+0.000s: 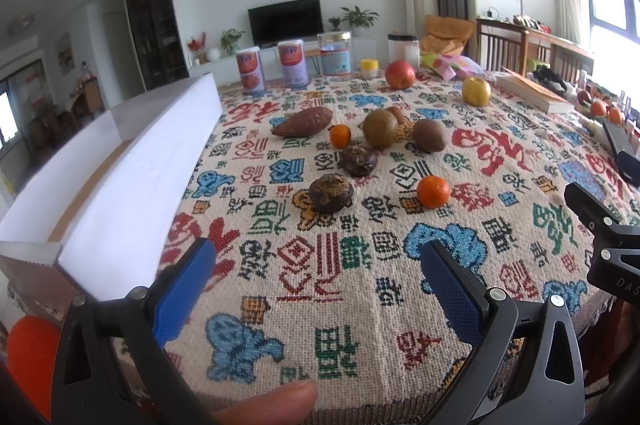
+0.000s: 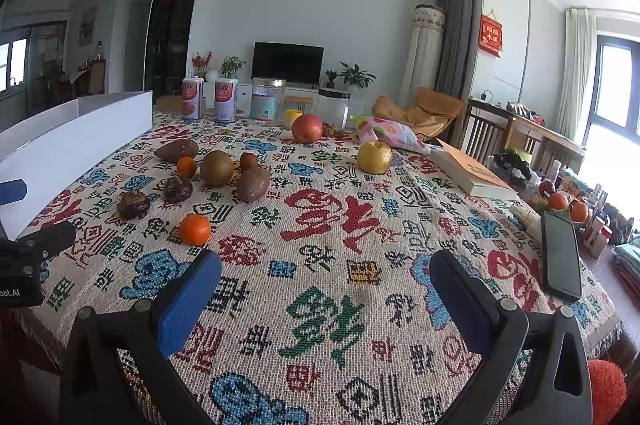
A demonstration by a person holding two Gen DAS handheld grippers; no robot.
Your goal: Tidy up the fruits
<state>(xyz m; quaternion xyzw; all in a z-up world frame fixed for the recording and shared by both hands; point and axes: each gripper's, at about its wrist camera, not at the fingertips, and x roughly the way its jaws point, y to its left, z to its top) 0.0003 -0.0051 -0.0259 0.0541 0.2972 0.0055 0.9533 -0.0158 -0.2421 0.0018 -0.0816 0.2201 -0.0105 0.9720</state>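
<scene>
Fruits lie scattered on a patterned tablecloth (image 1: 352, 265). Nearest are a tangerine (image 1: 433, 191) and a dark wrinkled fruit (image 1: 330, 193); behind them sit another dark fruit (image 1: 359, 161), a small tangerine (image 1: 340, 136), a green-brown round fruit (image 1: 380, 127), a sweet potato (image 1: 303, 121) and a brown tuber (image 1: 429, 135). A red apple (image 1: 399, 74) and a yellow pear (image 1: 476, 91) stand farther back. My left gripper (image 1: 316, 265) is open above bare cloth near the front edge. My right gripper (image 2: 326, 277) is open too, with the tangerine (image 2: 195, 229) ahead to its left.
A white open box (image 1: 132, 161) runs along the table's left side. Cans (image 1: 251, 72) and jars (image 1: 335, 54) line the far edge. A book (image 2: 468, 171), a snack bag (image 2: 386, 131) and a phone (image 2: 561, 255) lie to the right, with small fruits (image 2: 558, 201) beyond.
</scene>
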